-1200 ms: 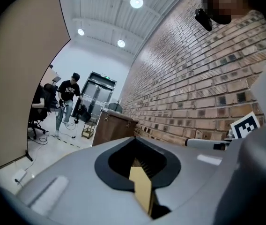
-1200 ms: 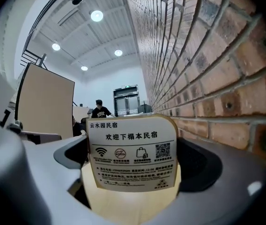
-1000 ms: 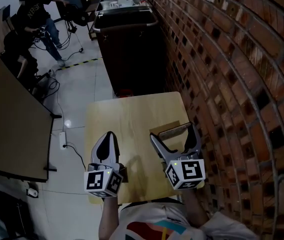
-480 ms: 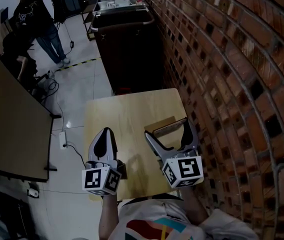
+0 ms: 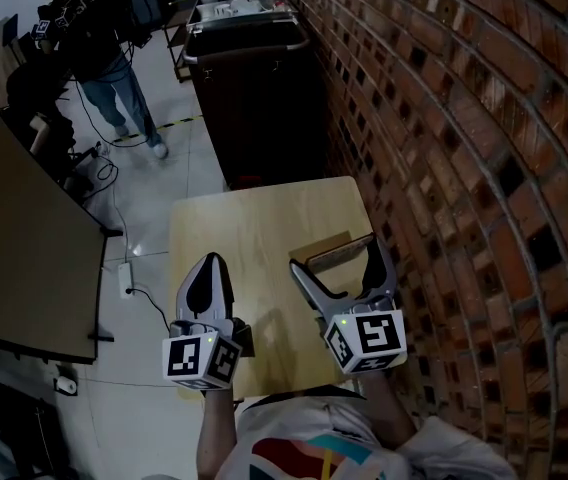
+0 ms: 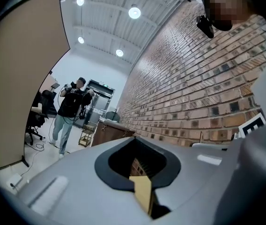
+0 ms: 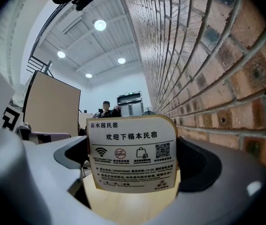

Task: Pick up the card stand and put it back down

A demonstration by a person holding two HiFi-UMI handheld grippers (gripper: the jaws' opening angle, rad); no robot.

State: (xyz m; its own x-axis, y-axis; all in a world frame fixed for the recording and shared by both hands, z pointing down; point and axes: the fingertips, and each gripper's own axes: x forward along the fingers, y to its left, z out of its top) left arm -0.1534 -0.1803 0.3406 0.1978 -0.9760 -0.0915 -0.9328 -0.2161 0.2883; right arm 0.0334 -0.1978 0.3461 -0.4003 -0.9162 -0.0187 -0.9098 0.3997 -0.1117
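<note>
**Card stand between spread fingers**

Fingers of the right gripper [image 5: 336,259] stand wide apart, flanking the upright card stand [image 7: 132,153] without clamping it. The stand rests on the tabletop [image 5: 244,233] near the brick wall [image 5: 444,118]. The left gripper [image 5: 210,265] has its fingers closed together, empty.

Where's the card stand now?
Head view, right side: the card stand sits on the table by the brick wall, between the right hand-held gripper's jaws.

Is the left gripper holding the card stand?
No, the left gripper has its jaws together with nothing in them; the card stand stands between the jaws of the right gripper.
</note>
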